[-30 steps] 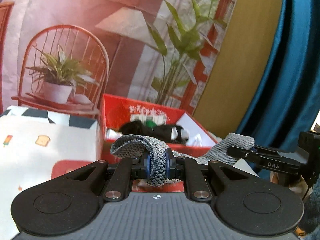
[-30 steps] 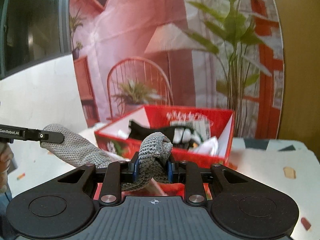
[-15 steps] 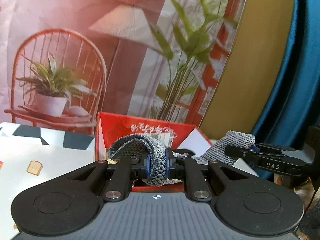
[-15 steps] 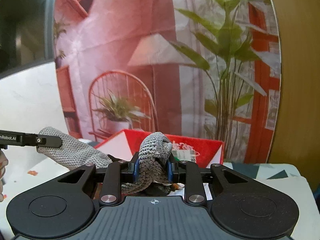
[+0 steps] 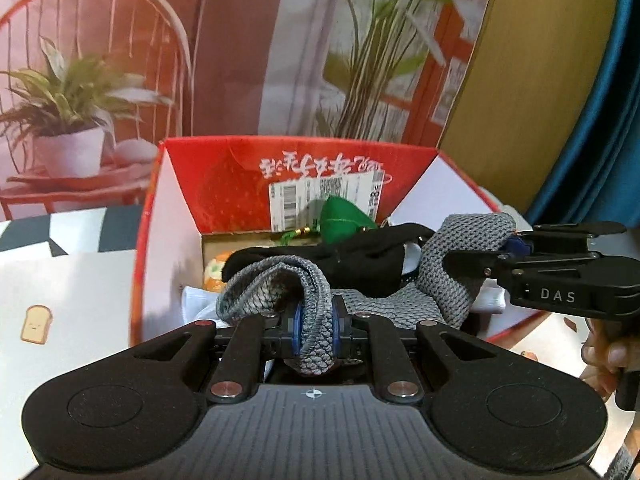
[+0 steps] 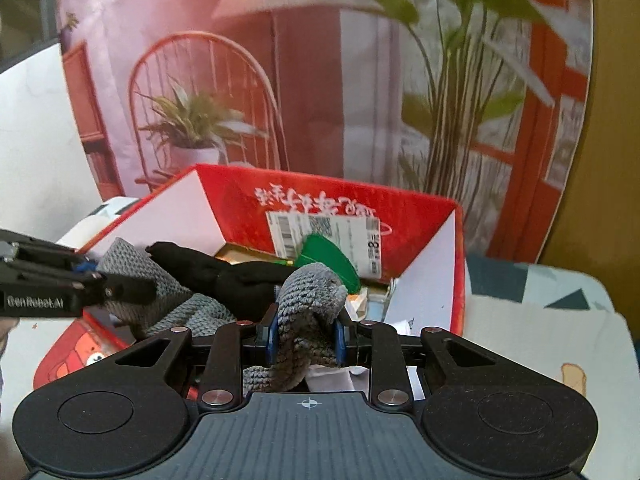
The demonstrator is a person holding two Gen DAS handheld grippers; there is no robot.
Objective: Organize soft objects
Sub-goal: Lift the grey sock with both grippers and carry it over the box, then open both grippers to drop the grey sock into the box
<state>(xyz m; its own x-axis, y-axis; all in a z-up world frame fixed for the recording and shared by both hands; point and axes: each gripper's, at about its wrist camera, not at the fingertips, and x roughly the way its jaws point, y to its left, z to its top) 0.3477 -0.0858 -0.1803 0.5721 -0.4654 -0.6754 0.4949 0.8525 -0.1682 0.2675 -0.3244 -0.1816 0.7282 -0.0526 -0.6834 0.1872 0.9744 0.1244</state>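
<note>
A grey knitted cloth (image 5: 384, 300) hangs between my two grippers, just above the open red box (image 5: 144, 240). My left gripper (image 5: 314, 330) is shut on one end of the cloth. My right gripper (image 6: 306, 334) is shut on the other end (image 6: 308, 304); it also shows at the right of the left wrist view (image 5: 516, 250). The left gripper shows at the left of the right wrist view (image 6: 80, 276). Inside the box lie a black soft item (image 5: 352, 256), a green pouch (image 5: 344, 220) and an orange toy (image 5: 214, 272).
The red box (image 6: 456, 280) has a barcode label on its far wall (image 5: 324, 196). It stands on a white patterned tablecloth (image 5: 60, 292). A printed backdrop with a chair and plants (image 6: 208, 120) hangs behind. A blue curtain (image 5: 600, 120) hangs at the right.
Both grippers have carried the grey cloth forward and down over the red box, so the box interior now shows. Both stay shut on the cloth.
</note>
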